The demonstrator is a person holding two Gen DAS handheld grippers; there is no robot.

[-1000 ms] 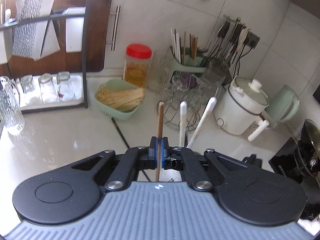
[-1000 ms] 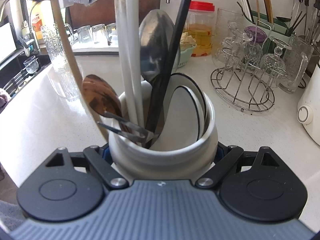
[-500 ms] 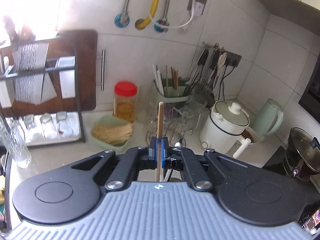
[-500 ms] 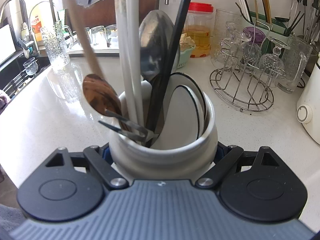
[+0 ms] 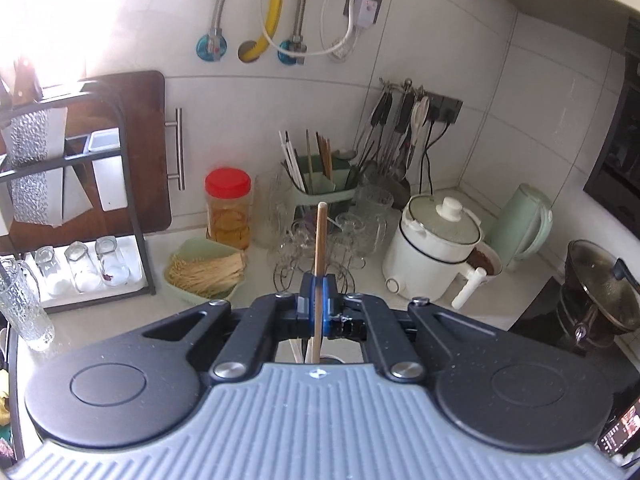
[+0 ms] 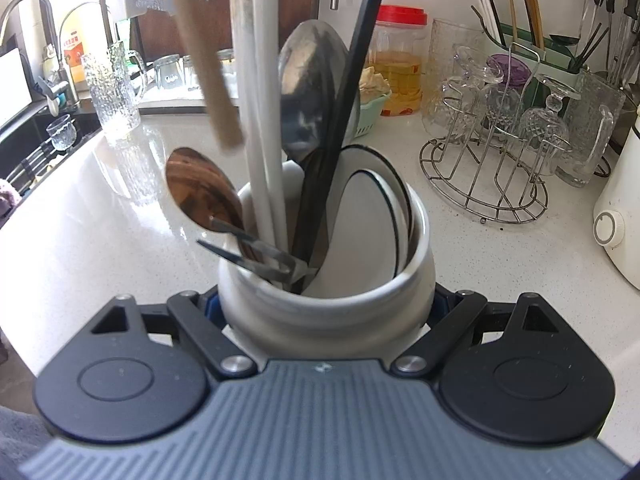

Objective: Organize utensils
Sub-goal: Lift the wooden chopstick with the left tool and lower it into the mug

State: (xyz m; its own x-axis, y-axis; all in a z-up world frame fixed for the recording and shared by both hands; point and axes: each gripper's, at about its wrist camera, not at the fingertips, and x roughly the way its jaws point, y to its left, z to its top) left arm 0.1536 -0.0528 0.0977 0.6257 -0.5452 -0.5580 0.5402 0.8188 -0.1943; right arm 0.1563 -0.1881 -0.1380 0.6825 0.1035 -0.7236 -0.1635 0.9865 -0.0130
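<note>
Pinching a wooden stick [image 5: 320,264] upright, the left gripper [image 5: 318,302] is hanging above the counter [image 6: 120,216]. The right gripper [image 6: 326,308] is clamping the white crock [image 6: 328,300], crowded with white handles [image 6: 260,120], steel spoon [image 6: 312,80] and plates [image 6: 360,220]; glass rack [image 6: 488,160] and red-lidded jar [image 6: 400,56] are standing behind.

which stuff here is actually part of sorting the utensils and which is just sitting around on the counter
In the job:
- wooden stick, pinched in the left gripper
- white crock of utensils, clamped in the right gripper
- green chopstick caddy, a likely destination

Lying about:
- red-lidded jar
- noodle basket
- glass rack
- white cooker
- green kettle
</note>
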